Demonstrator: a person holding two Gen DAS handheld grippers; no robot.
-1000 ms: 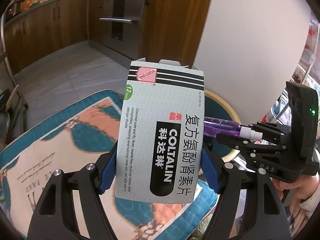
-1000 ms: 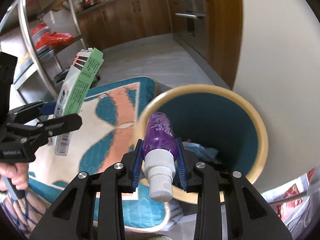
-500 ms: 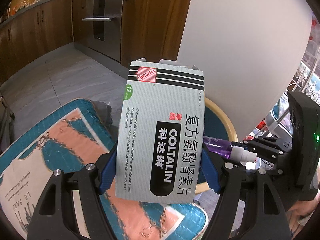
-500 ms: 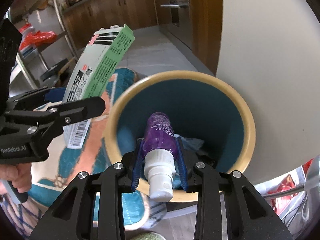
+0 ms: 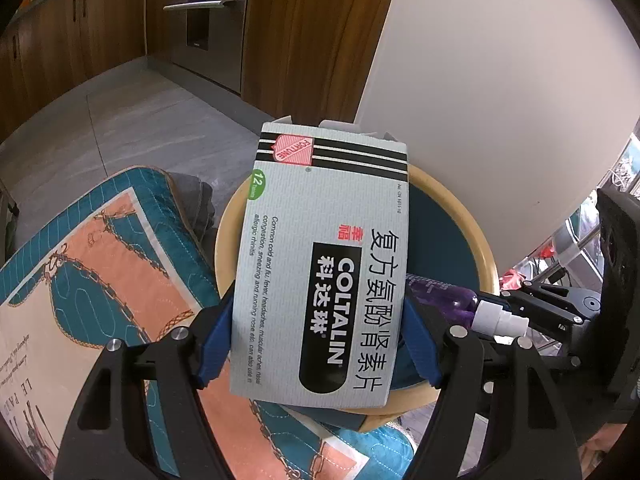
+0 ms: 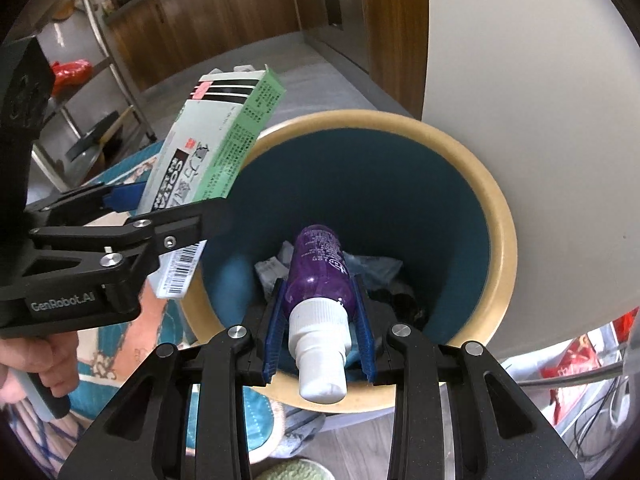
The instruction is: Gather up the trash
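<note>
Both clamped: left claw (image 5: pixel 320 344) medicine box (image 5: pixel 324 264), hiding bin (image 6: pixel 496 216); right claw (image 6: pixel 318 332) purple bottle (image 6: pixel 318 276)

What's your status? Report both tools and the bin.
Left tool shut on medicine box, over bin edge. Right tool shut on purple spray bottle, over bin mouth. Trash already inside; nothing blocking the drop.
</note>
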